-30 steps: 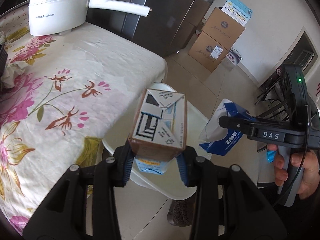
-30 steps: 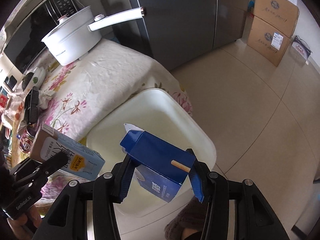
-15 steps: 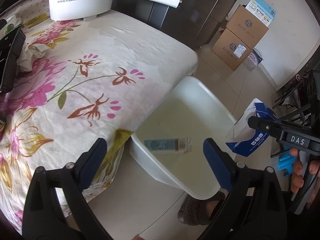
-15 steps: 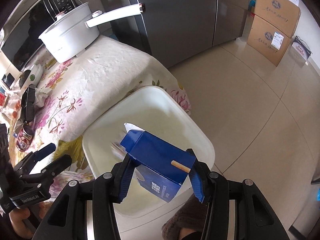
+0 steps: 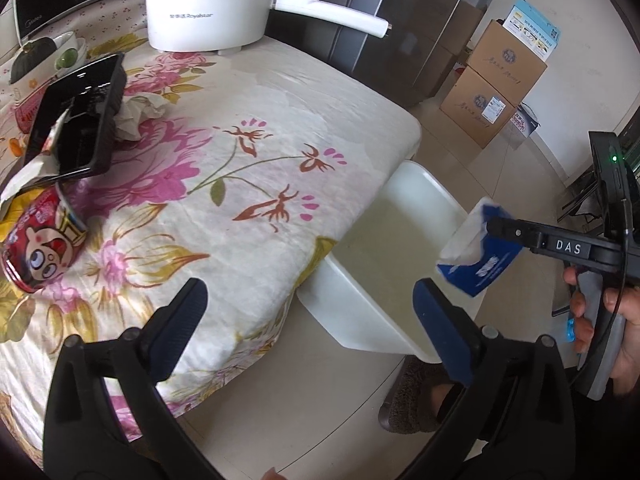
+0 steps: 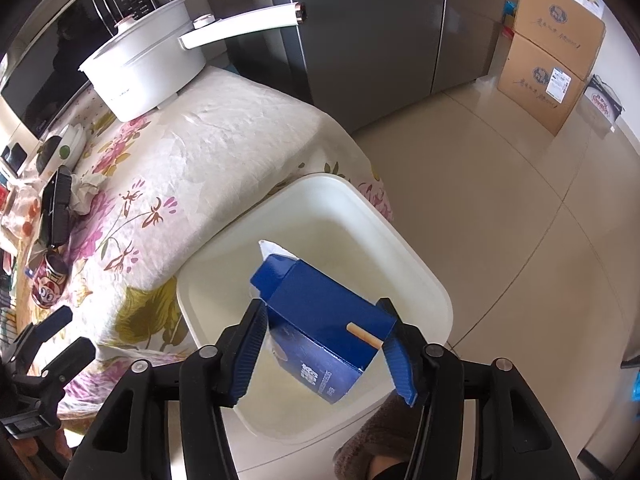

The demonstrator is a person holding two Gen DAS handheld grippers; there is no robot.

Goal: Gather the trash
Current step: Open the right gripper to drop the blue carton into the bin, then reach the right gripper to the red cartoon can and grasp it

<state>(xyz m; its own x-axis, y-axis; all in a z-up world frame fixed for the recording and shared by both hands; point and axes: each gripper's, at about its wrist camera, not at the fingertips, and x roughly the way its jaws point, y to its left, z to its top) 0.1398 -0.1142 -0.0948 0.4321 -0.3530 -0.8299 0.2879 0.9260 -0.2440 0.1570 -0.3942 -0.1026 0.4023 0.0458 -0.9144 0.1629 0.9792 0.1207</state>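
The bottom of the white bin [image 5: 372, 312] below the left gripper [image 5: 316, 312] is cut off by its near wall. Contact between the right gripper [image 6: 324, 340] and the blue carton [image 6: 320, 320] cannot be determined.

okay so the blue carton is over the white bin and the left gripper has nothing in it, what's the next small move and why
Probably let the right gripper finish opening: its jaws have just been widening, and the blue carton sits tilted between them, over the white bin. It should then drop in. The left gripper, wide open and empty, could next turn toward the red can on the flowered cloth.
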